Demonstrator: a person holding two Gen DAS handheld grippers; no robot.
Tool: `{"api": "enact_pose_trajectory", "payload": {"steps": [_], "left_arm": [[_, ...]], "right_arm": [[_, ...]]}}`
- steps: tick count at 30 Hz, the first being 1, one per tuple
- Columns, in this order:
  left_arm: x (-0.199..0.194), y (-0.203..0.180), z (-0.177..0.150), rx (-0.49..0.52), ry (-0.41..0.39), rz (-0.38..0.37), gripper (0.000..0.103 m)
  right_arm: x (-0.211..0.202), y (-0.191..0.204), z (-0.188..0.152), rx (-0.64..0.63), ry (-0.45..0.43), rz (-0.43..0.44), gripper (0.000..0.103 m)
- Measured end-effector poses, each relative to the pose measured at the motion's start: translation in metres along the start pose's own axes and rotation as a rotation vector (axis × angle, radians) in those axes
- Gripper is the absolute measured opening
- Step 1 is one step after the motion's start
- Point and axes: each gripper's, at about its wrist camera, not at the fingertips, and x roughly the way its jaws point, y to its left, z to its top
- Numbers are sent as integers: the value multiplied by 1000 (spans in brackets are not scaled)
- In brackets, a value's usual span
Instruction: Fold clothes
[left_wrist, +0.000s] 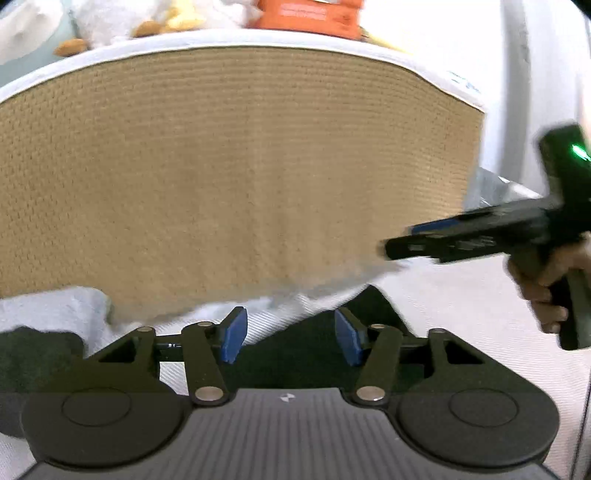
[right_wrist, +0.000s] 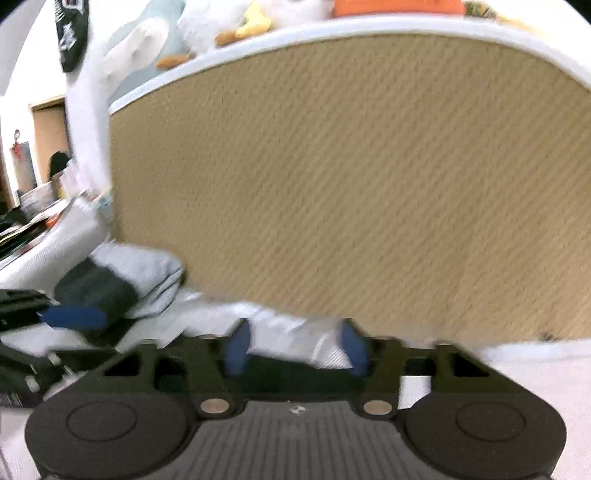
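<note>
A large tan knitted cloth (left_wrist: 236, 177) with a white band along its far edge fills both views (right_wrist: 351, 177). At its near edge lies pale grey-white cloth (left_wrist: 280, 314) with black parts (left_wrist: 33, 354). My left gripper (left_wrist: 291, 338) is open, its blue pads (left_wrist: 234, 336) apart over the white and black cloth. My right gripper (right_wrist: 295, 350) is blurred. Its jaws stand apart with white cloth (right_wrist: 295, 343) between them. A hand holds the right gripper (left_wrist: 406, 247) low over the tan cloth's right corner. The left gripper's blue pad (right_wrist: 74, 317) shows beside a grey and black bundle (right_wrist: 110, 280).
Plush toys (left_wrist: 122, 22) and an orange object (left_wrist: 306, 14) sit beyond the white band. A white surface (left_wrist: 461, 306) spreads at the right. A room with a doorway and clutter (right_wrist: 37, 166) shows at far left in the right wrist view.
</note>
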Motion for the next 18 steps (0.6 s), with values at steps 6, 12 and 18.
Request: {"api": "enact_pose_trajectory", "payload": {"steps": [6, 12, 18], "left_arm": [[39, -24, -58, -19, 136, 91, 31], [45, -17, -92, -52, 137, 115, 33], [44, -10, -100, -63, 105, 116, 33]], "right_arm": [[33, 20, -47, -16, 116, -45, 23], [69, 15, -90, -44, 237, -94, 16], [68, 8, -111, -46, 208, -98, 11]]}}
